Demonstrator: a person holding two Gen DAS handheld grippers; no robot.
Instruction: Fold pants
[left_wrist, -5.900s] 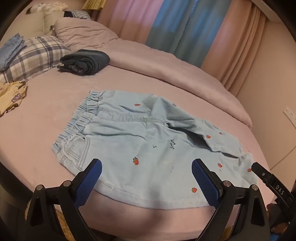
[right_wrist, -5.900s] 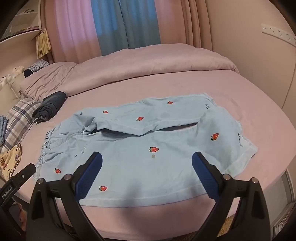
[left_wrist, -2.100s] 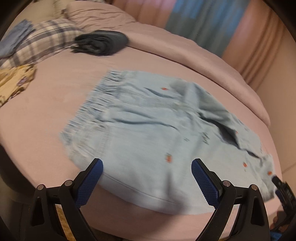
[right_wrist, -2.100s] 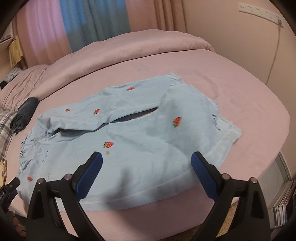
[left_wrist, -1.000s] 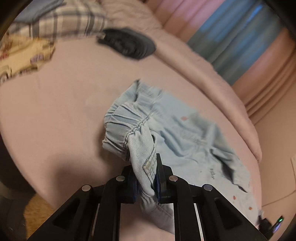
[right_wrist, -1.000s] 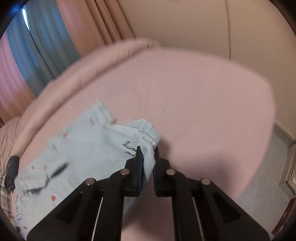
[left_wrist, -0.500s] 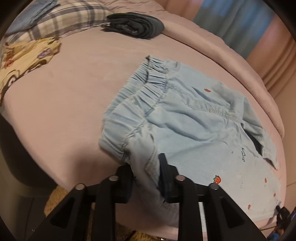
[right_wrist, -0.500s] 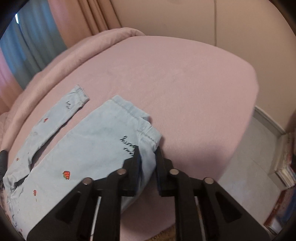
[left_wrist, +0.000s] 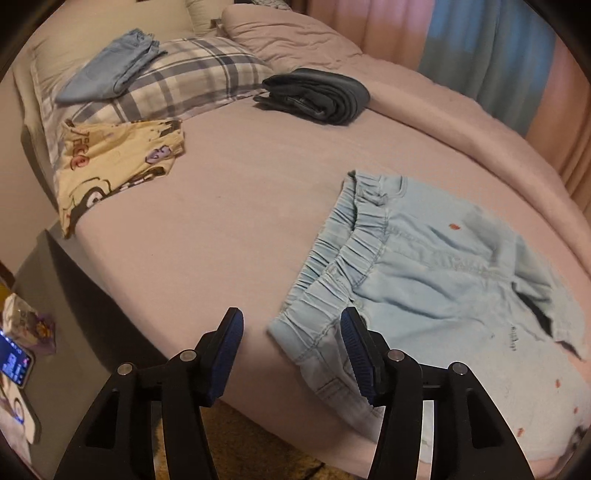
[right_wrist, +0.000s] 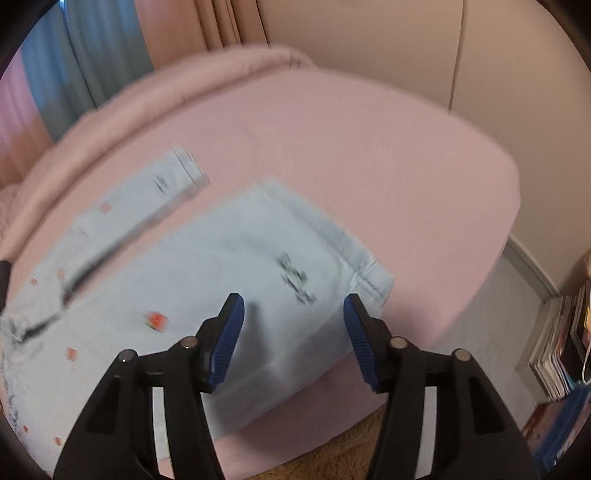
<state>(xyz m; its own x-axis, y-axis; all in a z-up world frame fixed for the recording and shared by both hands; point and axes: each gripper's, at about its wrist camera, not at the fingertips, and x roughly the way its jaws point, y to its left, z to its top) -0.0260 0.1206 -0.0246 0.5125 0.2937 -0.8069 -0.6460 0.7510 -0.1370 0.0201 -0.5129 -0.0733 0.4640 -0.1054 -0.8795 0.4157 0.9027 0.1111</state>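
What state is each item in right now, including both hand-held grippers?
Left hand-held gripper: jaws opening, nothing pinched, at the waistband corner.
Right hand-held gripper: jaws opening, nothing pinched, over a leg hem.
Light blue pants: lying spread out on the bed, not yet folded.
Dark pants: folded.
Blue jeans: folded, on the plaid pillow.
Yellow printed garment: lying flat.
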